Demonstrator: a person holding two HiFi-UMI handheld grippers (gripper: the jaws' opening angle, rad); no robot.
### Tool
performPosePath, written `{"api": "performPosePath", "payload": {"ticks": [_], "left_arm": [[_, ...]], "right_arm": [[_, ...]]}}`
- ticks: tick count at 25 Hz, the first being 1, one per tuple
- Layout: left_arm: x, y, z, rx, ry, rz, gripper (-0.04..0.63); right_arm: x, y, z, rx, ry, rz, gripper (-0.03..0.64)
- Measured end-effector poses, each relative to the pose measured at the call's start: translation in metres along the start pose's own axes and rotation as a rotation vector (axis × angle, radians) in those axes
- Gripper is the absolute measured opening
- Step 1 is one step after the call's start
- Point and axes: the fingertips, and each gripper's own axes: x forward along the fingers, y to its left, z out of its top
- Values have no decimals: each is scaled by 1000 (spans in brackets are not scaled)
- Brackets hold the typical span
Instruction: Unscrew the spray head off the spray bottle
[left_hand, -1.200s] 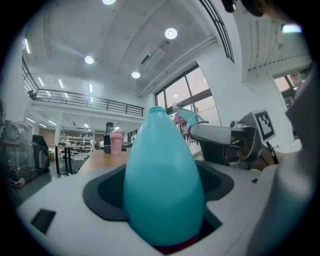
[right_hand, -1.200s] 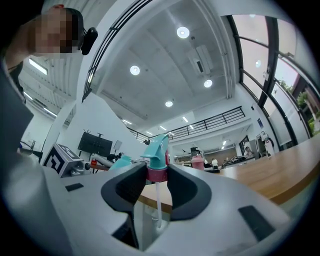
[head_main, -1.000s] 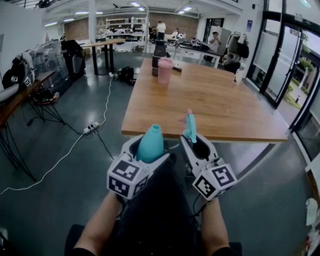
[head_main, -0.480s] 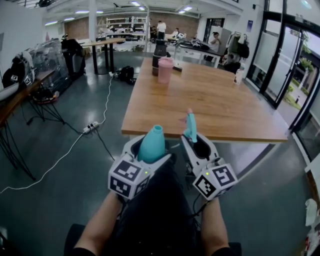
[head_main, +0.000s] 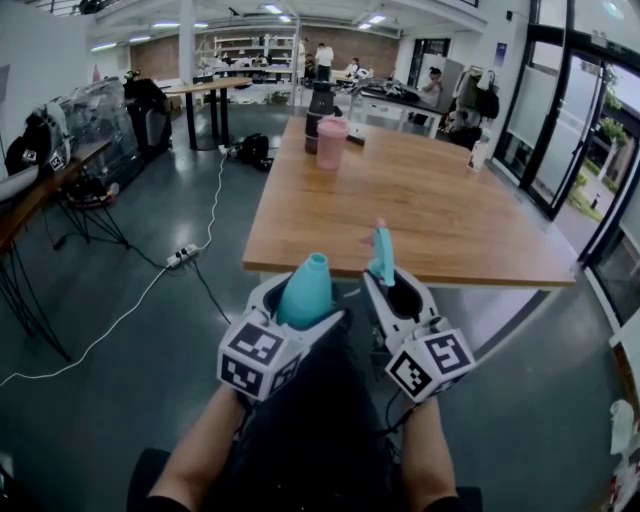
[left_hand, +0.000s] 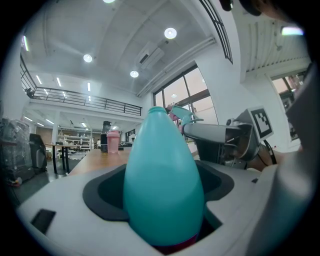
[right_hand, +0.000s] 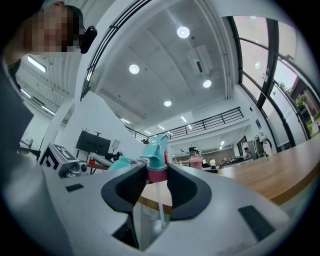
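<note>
**A:** What is the left gripper (head_main: 300, 298) doing?

**B:** It is clamping the teal, teardrop-shaped plastic spray bottle (left_hand: 162, 185), with its jaws pressing on the wide lower body. The narrow neck is pointing away from the person, toward the far side.

**A:** And the right gripper (head_main: 392, 285)?

**B:** It is pinching the teal plastic spray head (right_hand: 156, 150) by its pink collar (right_hand: 156, 173). A thin clear dip tube (right_hand: 159, 200) is hanging down between the jaws.

**A:** Is the head sitting on the bottle?

**B:** No, it is off. It is hanging just to the right of the bottle's neck, apart from it. Both are being held over the person's lap, just short of the near edge of the long wooden table (head_main: 430, 200).

**A:** Is anything standing on that table?

**B:** A pink lidded tumbler (head_main: 330, 142) is standing near the far left corner, with a dark bottle (head_main: 319, 105) just behind it.
</note>
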Motion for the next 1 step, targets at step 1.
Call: {"api": "performPosePath", "payload": {"ticks": [1], "left_arm": [[0,0,-1,-2,1,0,419]], "right_arm": [[0,0,0,-1,0,0,133]]}}
